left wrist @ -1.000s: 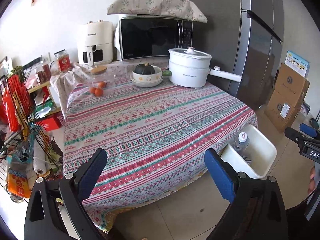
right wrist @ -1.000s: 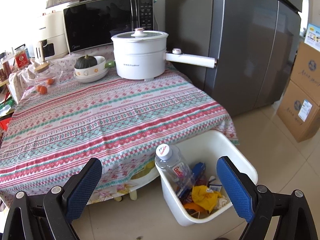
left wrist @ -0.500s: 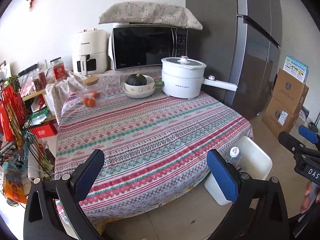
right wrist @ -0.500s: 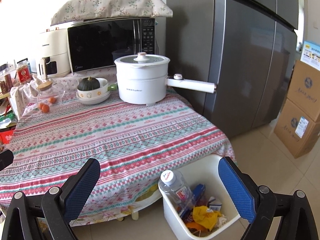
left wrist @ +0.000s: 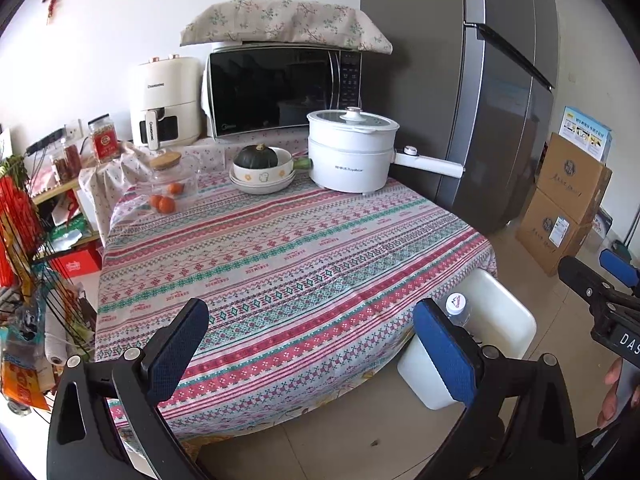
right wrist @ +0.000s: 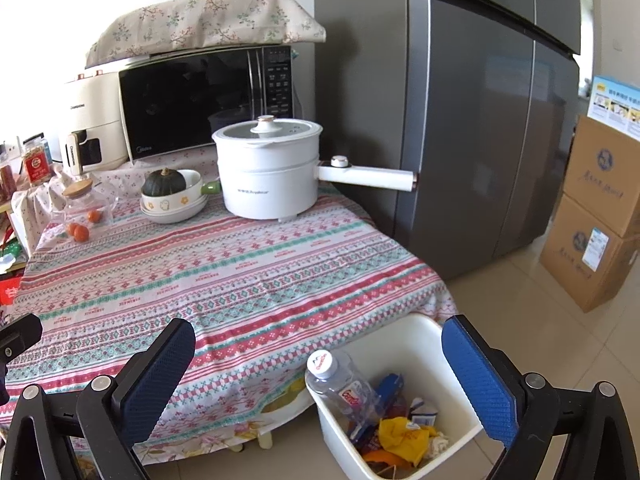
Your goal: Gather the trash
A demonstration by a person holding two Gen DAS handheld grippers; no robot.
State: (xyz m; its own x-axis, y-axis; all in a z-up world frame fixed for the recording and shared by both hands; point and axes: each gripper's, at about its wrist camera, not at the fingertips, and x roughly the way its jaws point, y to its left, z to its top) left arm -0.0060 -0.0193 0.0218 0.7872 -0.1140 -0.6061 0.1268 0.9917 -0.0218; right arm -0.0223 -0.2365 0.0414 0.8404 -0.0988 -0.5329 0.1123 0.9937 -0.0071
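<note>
A white trash bin (right wrist: pixel 404 344) stands on the floor at the table's near right corner; it also shows in the left wrist view (left wrist: pixel 508 320). In it lie a clear plastic bottle (right wrist: pixel 348 388) with a white cap, a crumpled yellow wrapper (right wrist: pixel 400 436) and other scraps. The bottle's cap shows in the left wrist view (left wrist: pixel 456 304). My left gripper (left wrist: pixel 312 348) is open and empty, held back from the table's front edge. My right gripper (right wrist: pixel 320 376) is open and empty, above and in front of the bin.
The table (right wrist: pixel 224 276) has a striped cloth. At its back stand a white electric pot (right wrist: pixel 268 172), a bowl with a green squash (right wrist: pixel 168 192), a glass jar and oranges (right wrist: pixel 80 230), a microwave (right wrist: pixel 204 100). A grey fridge (right wrist: pixel 480 120), cardboard boxes (right wrist: pixel 596 216) and a cluttered rack (left wrist: pixel 24 260) stand around.
Both grippers have drawn back and risen away from the table and bin; the scene looks smaller and farther. Both stay open and empty.
</note>
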